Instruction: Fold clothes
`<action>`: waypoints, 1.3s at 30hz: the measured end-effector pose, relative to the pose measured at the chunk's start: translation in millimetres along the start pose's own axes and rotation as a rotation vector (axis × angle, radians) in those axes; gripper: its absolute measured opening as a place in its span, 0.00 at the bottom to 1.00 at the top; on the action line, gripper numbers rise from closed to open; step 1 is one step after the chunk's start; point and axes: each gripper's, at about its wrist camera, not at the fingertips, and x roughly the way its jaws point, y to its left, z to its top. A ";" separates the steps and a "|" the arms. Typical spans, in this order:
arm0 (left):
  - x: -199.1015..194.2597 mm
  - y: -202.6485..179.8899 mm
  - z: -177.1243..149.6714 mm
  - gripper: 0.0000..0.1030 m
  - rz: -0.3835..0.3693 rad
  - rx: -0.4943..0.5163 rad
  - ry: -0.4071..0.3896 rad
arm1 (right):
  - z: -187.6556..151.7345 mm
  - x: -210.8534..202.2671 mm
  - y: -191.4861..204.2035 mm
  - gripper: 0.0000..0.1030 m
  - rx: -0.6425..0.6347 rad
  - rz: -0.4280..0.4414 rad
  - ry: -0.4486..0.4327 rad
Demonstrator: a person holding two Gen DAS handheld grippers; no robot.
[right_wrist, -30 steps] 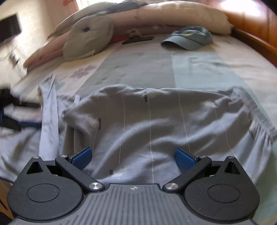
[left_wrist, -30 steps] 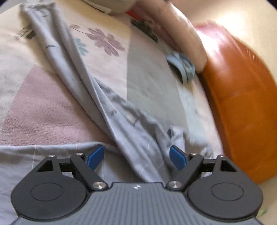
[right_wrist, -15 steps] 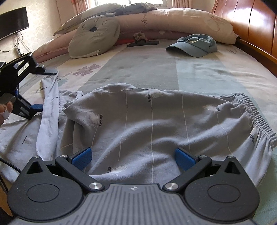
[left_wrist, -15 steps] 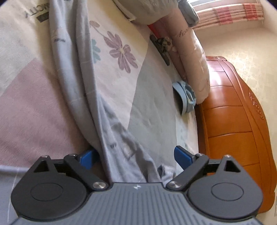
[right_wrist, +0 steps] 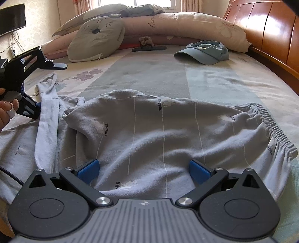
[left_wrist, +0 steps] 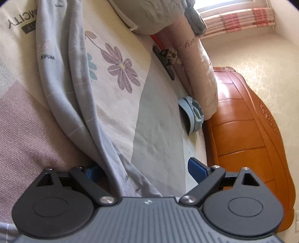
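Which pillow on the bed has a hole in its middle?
The roundish grey-green cushion, leaning on the long pink bolster. It has a dark hole at its centre; the pink bolster has writing and flowers instead, and the grey pillow behind is plain.

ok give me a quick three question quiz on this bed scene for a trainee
1. True or false: the light blue cap lies on top of the pale grey-blue trousers.
2. Which gripper has the long twisted trouser leg running between its open fingers? A left B right
3. Fill in: the elastic waistband lies towards the orange wooden ____.

Key: 1 false, the cap lies apart, near the long pink pillow. 2 A, the left gripper. 3 headboard.
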 end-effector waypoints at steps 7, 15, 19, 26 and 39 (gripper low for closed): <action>-12.3 0.5 2.3 0.88 0.046 -0.057 0.021 | 11.4 -12.3 -3.6 0.97 0.015 0.011 0.022; -64.9 -32.7 0.6 0.88 0.392 0.283 0.046 | 55.5 -34.2 41.2 0.61 -0.137 0.123 -0.099; -88.2 -35.1 1.7 0.89 0.447 0.343 0.046 | 67.3 -7.4 107.4 0.55 -0.311 0.210 -0.092; -115.1 -24.3 3.7 0.89 0.421 0.325 0.056 | 67.3 48.7 197.4 0.20 -0.559 0.163 -0.043; -105.1 -4.0 10.4 0.89 0.152 0.159 0.120 | 75.6 35.0 207.7 0.02 -0.530 0.113 -0.020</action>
